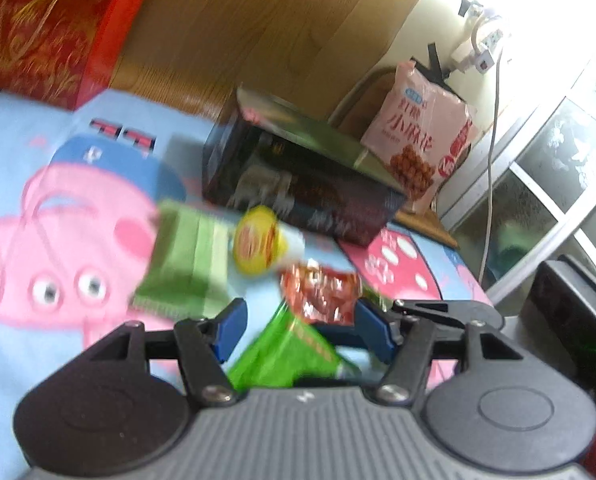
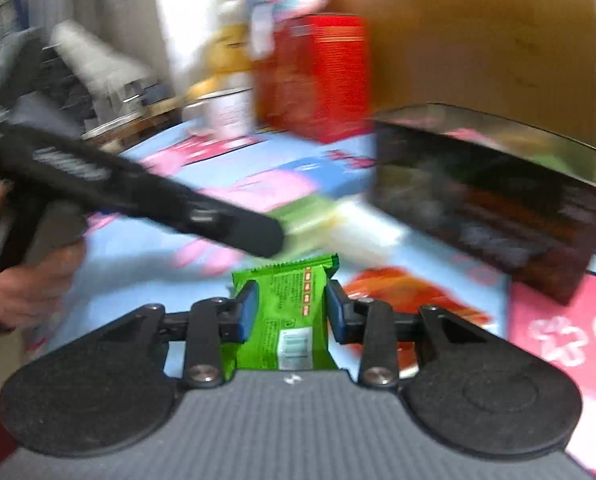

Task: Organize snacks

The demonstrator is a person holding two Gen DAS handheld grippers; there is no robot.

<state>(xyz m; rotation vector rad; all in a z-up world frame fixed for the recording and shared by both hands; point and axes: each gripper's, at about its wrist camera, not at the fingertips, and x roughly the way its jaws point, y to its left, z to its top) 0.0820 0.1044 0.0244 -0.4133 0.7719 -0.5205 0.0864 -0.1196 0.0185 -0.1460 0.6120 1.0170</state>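
Note:
In the right wrist view, my right gripper (image 2: 292,312) is shut on a bright green snack packet (image 2: 288,312); both blue pads press its long sides. A red foil packet (image 2: 409,292) lies on the sheet just to its right. My left gripper (image 1: 301,326) stands open low over the bed, with the green packet (image 1: 282,354) under its gap and the red packet (image 1: 321,294) by its right pad. Ahead of it lie a pale green pack (image 1: 178,256) and a yellow-lidded cup (image 1: 256,240). Behind them stands an open dark tin box (image 1: 298,188), also in the right wrist view (image 2: 489,196).
A cartoon-pig bed sheet (image 1: 58,208) covers the surface. A red gift box (image 1: 50,24) stands at the back left and a pink snack bag (image 1: 421,140) leans behind the tin. In the right wrist view a hand (image 2: 30,280) holds the left gripper's black body (image 2: 138,192) at left.

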